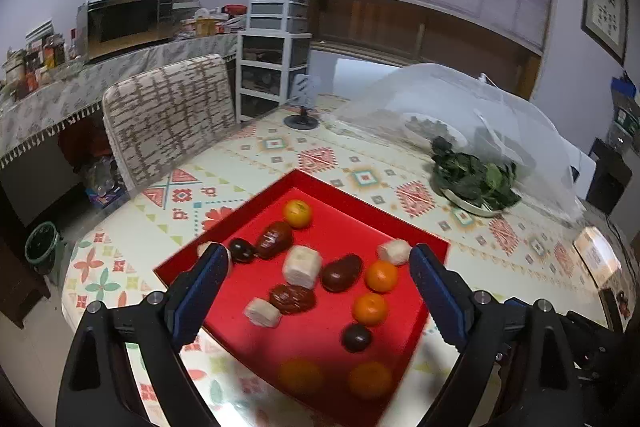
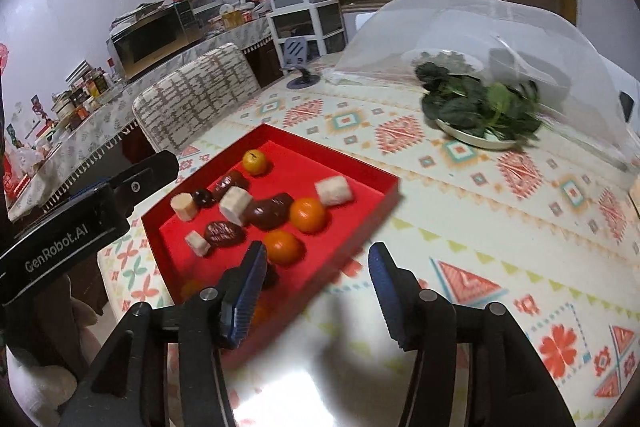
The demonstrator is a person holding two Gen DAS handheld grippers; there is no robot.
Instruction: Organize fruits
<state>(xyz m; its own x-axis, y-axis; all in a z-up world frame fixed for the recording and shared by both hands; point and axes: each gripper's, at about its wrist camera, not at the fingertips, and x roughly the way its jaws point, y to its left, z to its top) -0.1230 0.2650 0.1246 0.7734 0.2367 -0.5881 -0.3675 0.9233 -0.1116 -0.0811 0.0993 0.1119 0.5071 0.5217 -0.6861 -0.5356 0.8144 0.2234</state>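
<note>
A red tray (image 1: 360, 223) (image 2: 340, 163) lies on the patterned table. In it are mixed several oranges (image 1: 381, 275) (image 2: 307, 214), wrinkled dark red dates (image 1: 342, 271) (image 2: 264, 213), white chunks (image 1: 302, 265) (image 2: 335, 190) and small dark round fruits (image 1: 356, 337) (image 2: 202, 197). My left gripper (image 1: 319, 253) hovers over the tray's near half, open wide, holding nothing. My right gripper (image 2: 317, 249) is open above the tray's near right rim, nothing between its pads. Two more oranges at the tray's near end look blurred.
A plate of dark greens (image 1: 476, 183) (image 2: 480, 111) sits right of the tray, beside a clear mesh food cover (image 1: 460, 95) (image 2: 500, 35). A patterned chair (image 1: 168, 115) stands at the table's left edge. A small stand (image 1: 302, 107) is at the far edge.
</note>
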